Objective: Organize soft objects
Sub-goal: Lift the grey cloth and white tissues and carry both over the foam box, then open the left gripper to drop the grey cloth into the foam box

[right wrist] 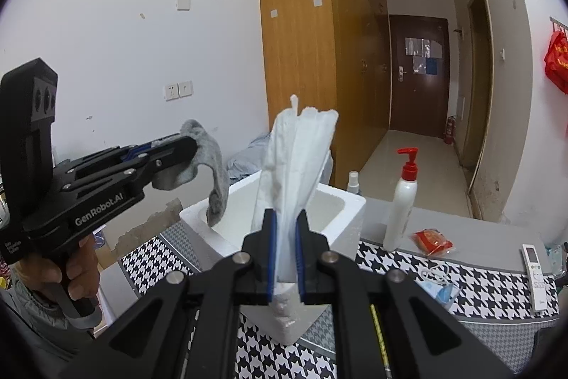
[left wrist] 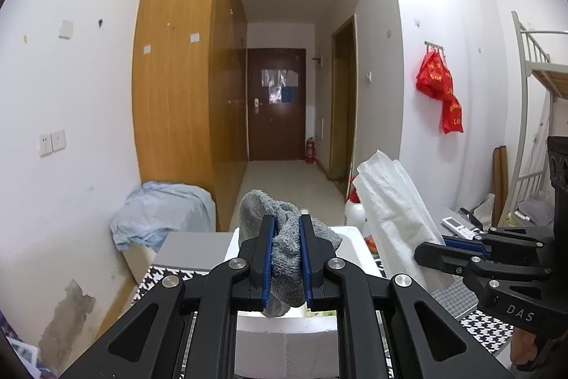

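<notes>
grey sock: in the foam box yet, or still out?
Out. The left gripper is shut on the grey sock, which hangs above the white foam box; its lower end dangles about at the rim.

A white pump bottle [right wrist: 403, 201] with a red top stood upright on the houndstooth cloth [right wrist: 479, 276], a small spray bottle [right wrist: 353, 182] farther back to its left. A red packet [right wrist: 433, 241] lay just right of the pump bottle, a white remote [right wrist: 534, 276] at the far right. Red bags [left wrist: 440, 87] hung from wall hooks. A wooden wardrobe [left wrist: 177, 77] lined the left wall, a dark door [left wrist: 276, 102] beyond.
</notes>
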### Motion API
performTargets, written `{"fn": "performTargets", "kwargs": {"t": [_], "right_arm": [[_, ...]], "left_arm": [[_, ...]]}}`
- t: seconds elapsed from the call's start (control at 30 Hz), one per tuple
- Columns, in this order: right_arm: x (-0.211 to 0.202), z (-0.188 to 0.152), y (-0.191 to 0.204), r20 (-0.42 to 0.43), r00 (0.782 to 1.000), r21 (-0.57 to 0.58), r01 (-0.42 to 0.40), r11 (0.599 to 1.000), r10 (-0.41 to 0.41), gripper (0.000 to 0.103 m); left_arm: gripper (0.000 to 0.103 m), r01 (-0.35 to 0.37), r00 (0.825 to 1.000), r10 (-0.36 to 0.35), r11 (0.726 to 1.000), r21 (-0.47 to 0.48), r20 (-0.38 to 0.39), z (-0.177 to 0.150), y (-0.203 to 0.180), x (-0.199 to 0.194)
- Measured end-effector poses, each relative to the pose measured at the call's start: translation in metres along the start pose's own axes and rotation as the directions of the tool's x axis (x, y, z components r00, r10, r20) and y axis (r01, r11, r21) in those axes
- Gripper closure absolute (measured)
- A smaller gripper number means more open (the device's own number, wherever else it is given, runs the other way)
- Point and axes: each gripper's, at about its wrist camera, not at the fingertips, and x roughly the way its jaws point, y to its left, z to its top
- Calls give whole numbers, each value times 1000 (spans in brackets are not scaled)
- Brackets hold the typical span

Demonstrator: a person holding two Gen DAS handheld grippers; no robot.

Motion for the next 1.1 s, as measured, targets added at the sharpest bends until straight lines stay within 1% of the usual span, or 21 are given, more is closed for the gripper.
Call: {"fn": "performTargets", "kwargs": {"t": [0.13,0.23,0.5,0.77,0.83,0.9,0.93,1.0,1.03,1.07,1.1], "right_arm": [[4,2,3,-1,1000,-4,2,1000,-2,90],[7,4,3,-2,1000,-7,5,1000,-5,90],[8,6,-2,-5,999,0,44,999,-44,90],[13,5,-6,-21,997,12,69,998,-69,90],[14,5,-7,-24,997,14,74,997,-74,90],[14,5,-8,-25,997,17,77,997,-76,90],[14,5,-8,-25,997,18,78,997,-77,90],[15,5,-8,-28,997,17,79,997,-79,90],[16,5,-9,-29,996,16,81,997,-80,90],[16,5,-8,-30,996,15,84,996,-84,90],[16,5,-8,-30,996,15,85,996,-85,90]], "left_arm": [[89,0,1000,0,1000,-1,-21,-2,4,11],[89,13,999,-13,1000,-14,-41,-4,8,21],[89,46,995,-47,999,-10,-83,-4,6,42],[89,61,987,-62,998,-14,-147,-10,8,72],[89,73,983,-75,997,-18,-165,-12,8,76],[88,71,981,-73,997,-14,-178,-14,8,80],[87,66,981,-66,998,-8,-184,-15,8,82],[79,58,980,-54,998,14,-193,-18,6,85],[65,62,979,-58,998,14,-196,-18,6,85],[45,64,978,-61,998,8,-197,-18,7,85],[36,61,980,-59,998,4,-190,-18,8,84]]}}
